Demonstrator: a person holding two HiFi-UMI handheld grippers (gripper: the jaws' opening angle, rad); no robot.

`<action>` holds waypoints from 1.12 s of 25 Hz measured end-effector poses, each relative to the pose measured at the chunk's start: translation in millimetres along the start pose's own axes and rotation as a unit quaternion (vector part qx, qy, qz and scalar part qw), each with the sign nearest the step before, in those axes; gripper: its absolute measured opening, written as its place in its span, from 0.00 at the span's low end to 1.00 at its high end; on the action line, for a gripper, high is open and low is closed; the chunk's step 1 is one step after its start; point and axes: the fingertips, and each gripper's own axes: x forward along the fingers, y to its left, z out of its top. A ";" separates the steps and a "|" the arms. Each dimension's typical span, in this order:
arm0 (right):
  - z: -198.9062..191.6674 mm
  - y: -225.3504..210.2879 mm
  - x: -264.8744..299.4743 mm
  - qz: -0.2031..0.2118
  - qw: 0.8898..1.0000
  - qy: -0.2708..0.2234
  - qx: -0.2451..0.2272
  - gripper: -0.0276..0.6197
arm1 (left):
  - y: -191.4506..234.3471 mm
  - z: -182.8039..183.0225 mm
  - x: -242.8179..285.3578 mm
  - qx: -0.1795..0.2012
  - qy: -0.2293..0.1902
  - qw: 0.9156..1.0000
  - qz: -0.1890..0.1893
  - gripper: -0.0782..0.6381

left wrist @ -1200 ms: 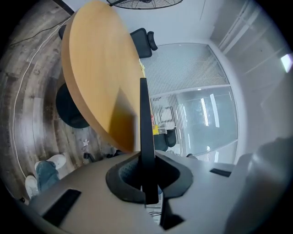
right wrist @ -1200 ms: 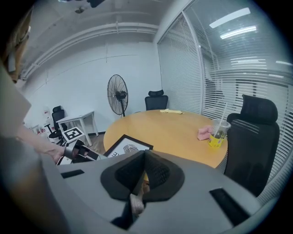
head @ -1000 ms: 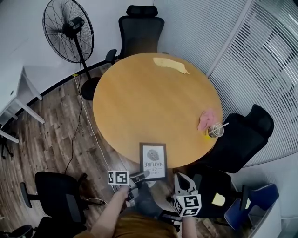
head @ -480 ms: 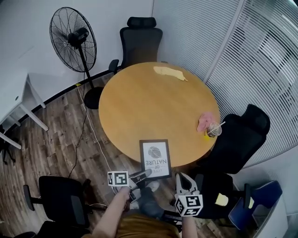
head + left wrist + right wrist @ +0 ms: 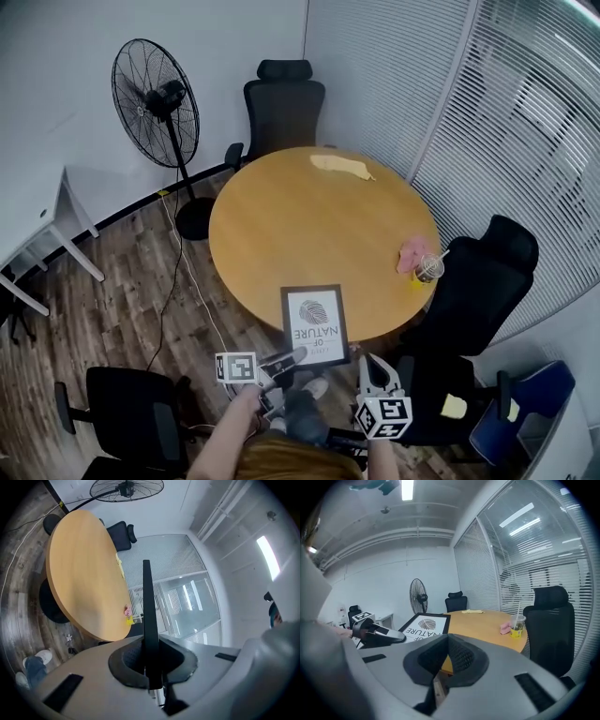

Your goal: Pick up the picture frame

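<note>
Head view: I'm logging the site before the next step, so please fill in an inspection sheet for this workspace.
Surface: round wooden table, on a plank floor.
Job's things: black picture frame with white print, at the table's near edge.
Clutter: yellow cloth at the far side; pink cloth beside clear plastic cup with straw.
Grippers: left gripper, fingers shut on the frame; right gripper, fingers together, empty.
Cables: dark cable on the floor, left of the table.
Surroundings: black pedestal fan, black office chair, white desk.
</note>
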 end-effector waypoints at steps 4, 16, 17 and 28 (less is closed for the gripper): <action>1.3 6.7 -3.0 0.001 1.000 -0.007 -0.005 0.06 | -10.8 1.2 -7.2 0.004 -0.004 1.000 -0.009 0.18; 10.3 16.0 -6.6 0.000 1.000 -0.021 -0.016 0.06 | -41.1 7.4 -20.6 0.010 -0.020 0.998 -0.054 0.18; 10.9 16.4 -6.7 0.001 1.000 -0.021 -0.017 0.06 | -38.8 7.5 -22.4 0.014 -0.017 0.999 -0.041 0.18; 2.8 19.5 -5.0 0.010 1.000 -0.015 -0.019 0.06 | -30.9 2.9 -24.8 0.009 -0.016 0.999 -0.033 0.18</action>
